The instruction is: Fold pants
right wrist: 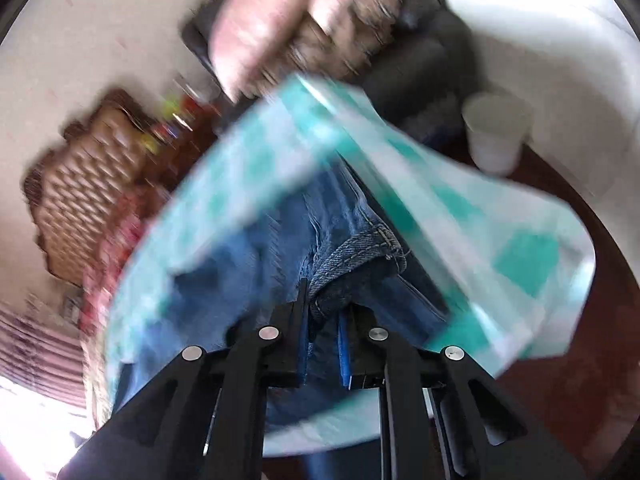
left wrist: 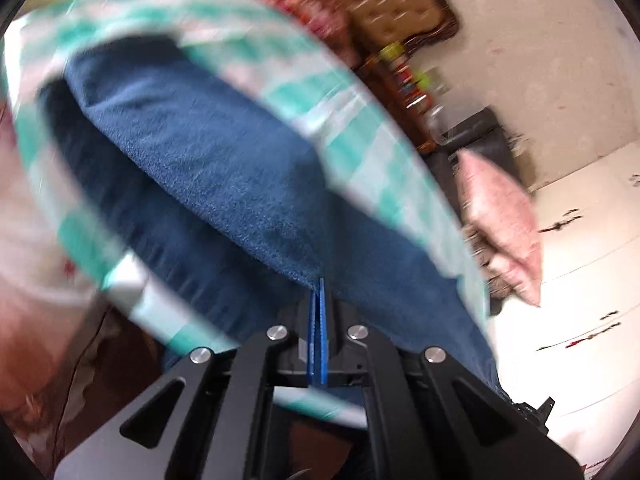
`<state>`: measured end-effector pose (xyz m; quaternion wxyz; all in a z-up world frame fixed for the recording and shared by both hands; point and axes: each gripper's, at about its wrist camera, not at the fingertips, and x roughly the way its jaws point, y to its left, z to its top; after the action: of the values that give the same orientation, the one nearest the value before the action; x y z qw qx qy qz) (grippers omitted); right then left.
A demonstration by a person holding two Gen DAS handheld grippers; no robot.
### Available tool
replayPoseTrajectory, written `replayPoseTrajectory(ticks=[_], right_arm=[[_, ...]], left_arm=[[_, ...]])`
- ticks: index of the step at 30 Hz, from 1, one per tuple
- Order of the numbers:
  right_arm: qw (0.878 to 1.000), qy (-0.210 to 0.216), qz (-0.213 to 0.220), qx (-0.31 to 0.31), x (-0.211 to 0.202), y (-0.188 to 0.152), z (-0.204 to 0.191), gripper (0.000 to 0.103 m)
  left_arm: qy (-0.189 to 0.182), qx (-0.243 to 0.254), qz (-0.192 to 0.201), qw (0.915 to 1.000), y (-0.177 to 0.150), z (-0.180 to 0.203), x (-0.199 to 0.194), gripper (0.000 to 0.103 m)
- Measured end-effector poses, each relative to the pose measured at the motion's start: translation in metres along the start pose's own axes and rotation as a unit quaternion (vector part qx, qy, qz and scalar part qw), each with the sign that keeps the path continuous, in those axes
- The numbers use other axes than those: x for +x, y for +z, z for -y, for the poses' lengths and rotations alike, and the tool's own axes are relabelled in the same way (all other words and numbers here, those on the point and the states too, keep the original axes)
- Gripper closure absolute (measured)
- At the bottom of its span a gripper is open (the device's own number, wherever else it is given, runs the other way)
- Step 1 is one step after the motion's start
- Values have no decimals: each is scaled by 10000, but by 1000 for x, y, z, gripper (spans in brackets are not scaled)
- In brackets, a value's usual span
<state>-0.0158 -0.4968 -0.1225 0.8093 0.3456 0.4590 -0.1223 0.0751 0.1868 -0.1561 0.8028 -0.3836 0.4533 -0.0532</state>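
Blue denim pants (right wrist: 352,256) bunch between the right claw (right wrist: 323,308) tips.

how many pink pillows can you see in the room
1. The pink pillow lies on a dark seat beyond the teal checked cloth, shown in both wrist views. Blur and the jeans may hide others.

blue denim pants (right wrist: 352,256), bunched on checked cloth (right wrist: 500,216)
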Motion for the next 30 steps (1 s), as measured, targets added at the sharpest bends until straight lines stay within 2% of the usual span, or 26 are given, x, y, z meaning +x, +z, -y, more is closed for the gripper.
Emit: replayPoseTrajectory(ticks=[2, 4, 9, 11, 15, 17, 21, 23, 26, 29, 30], right_arm=[[9995, -277, -128, -73, 20, -5, 5, 90], [9990, -383, 44, -230, 18, -8, 0, 90], [9986, -107, 402, -330, -19, -4, -16, 91], [9975, -127, 538, -443, -33, -6, -23, 91], [9985, -358, 254, -326, -9, -4, -8, 91], [9978, -515, 169, -379, -1, -6, -5, 91], [9977, -296, 421, -441, -25, -8, -14, 91], [9973, -323, 485, -443, -28, -8, -15, 91], [9973, -648, 168, -312, 4, -10, 1, 91], [9955, -841, 149, -413, 15, -15, 3, 91], [9948, -892, 173, -460, 15, -15, 1, 91]], left_arm=[[123, -306, -245, 9992, -9, -23, 21, 102], [162, -320, -217, 9991, -12, -27, 25, 102], [-56, -216, 36, 9997, -9, -12, 0, 102], [-11, -78, 141, 9999, -11, -4, -9, 102], [-6, -451, -78, 9990, -16, -24, 7, 102], [51, -451, -135, 9989, -18, -30, 14, 102], [-50, -368, 14, 9993, -17, -22, 5, 102], [10, -326, 13, 9995, -18, -21, 7, 102], [0, -654, -203, 9977, -23, -41, 24, 102], [-25, -628, 9, 9980, -19, -49, 17, 93], [-35, -652, 135, 9978, -14, -53, 13, 83]])
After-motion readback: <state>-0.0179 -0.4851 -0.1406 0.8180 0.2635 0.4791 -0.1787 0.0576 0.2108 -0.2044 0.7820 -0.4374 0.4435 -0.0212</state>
